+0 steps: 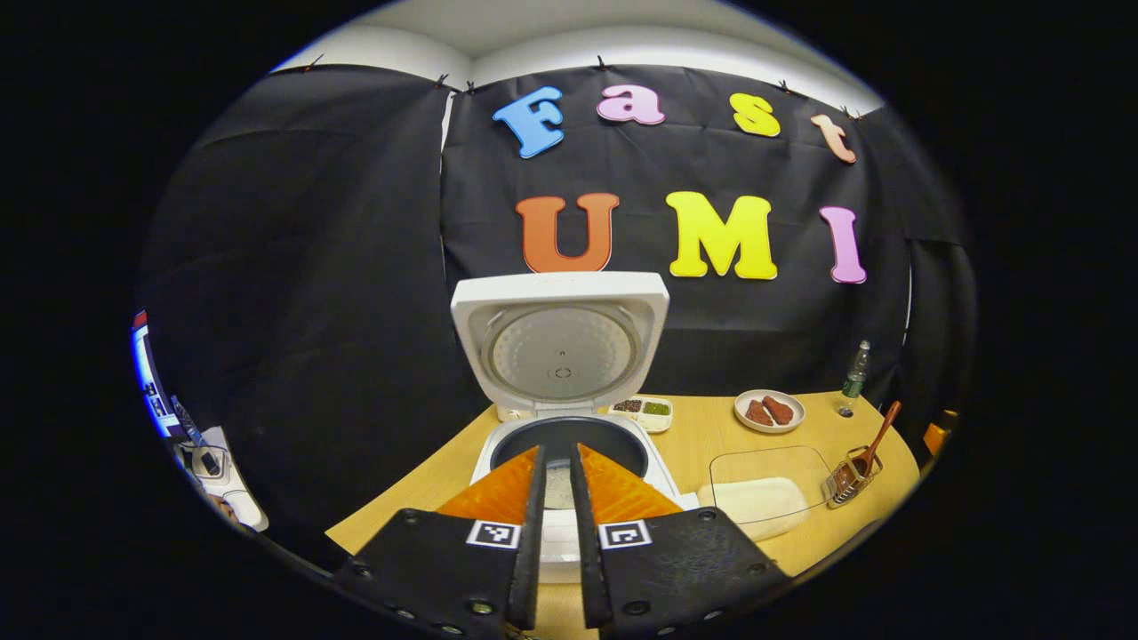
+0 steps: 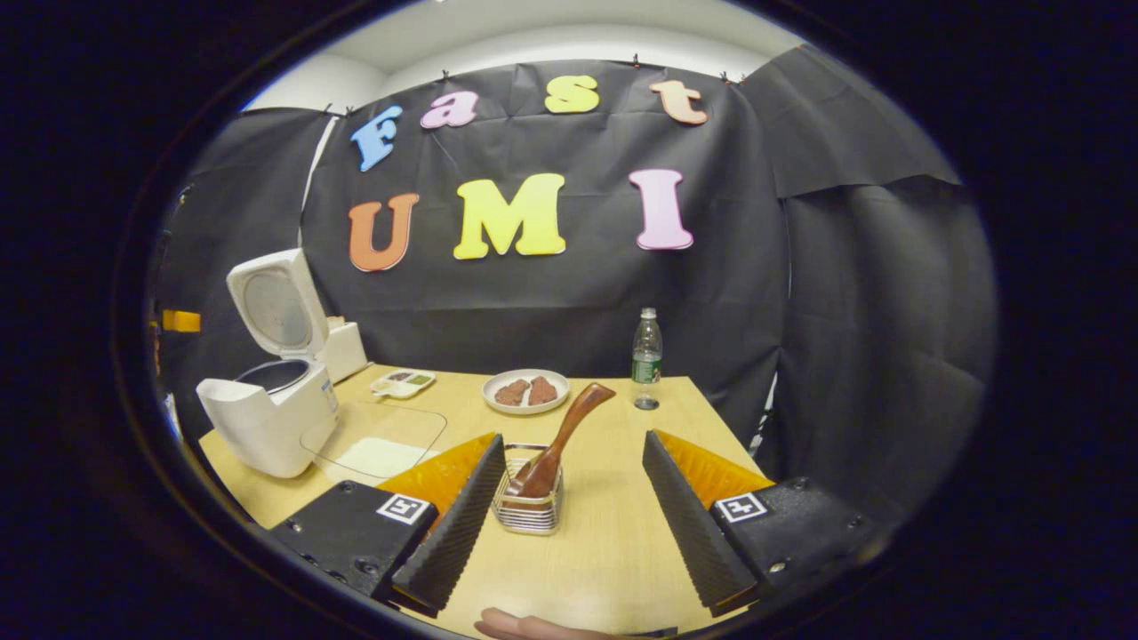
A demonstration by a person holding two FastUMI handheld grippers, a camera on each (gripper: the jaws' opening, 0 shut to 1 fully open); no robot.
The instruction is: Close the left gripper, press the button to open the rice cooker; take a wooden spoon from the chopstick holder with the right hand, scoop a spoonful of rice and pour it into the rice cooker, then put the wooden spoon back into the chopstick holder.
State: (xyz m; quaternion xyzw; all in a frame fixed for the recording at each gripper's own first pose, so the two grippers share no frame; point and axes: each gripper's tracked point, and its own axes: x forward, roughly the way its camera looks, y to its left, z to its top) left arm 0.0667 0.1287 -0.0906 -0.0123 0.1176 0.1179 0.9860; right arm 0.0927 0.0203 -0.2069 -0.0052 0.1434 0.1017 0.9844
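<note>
Currently at the spoon-fetch step; lid already up, so the button press counts as done.

Left hand-held gripper (image 1: 557,462): fingers together, a narrow slit between them, clamped on nothing, poised above the front of the rice cooker (image 1: 569,444). Beyond the tips at 12 o'clock: open lid (image 1: 560,342) standing upright, dark inner pot (image 1: 613,444) exposed below it.

Right hand-held gripper (image 2: 569,462): fingers wide apart, empty, aimed at the chopstick holder (image 2: 529,511). Holder standing on the bench (image 2: 605,551) just beside the left finger, nearer it than the right. Wooden spoon (image 2: 560,440) still seated in the holder, handle leaning toward 1 o'clock, handle end clear of both fingers.

Farther out, right gripper view: clear rice container (image 2: 378,444) at 9 o'clock, between holder and cooker; plate of brown food (image 2: 526,391) at 12 o'clock; water bottle (image 2: 646,356) at 1 o'clock; small compartment tray (image 2: 403,382) at 11 o'clock.

Next move, as judged: advance and shift slightly left to centre the slanted handle between the fingers, close on the upper handle, then lift along the lean to avoid dragging or tipping the light wire holder. Scoop, pour and return not yet begun.
</note>
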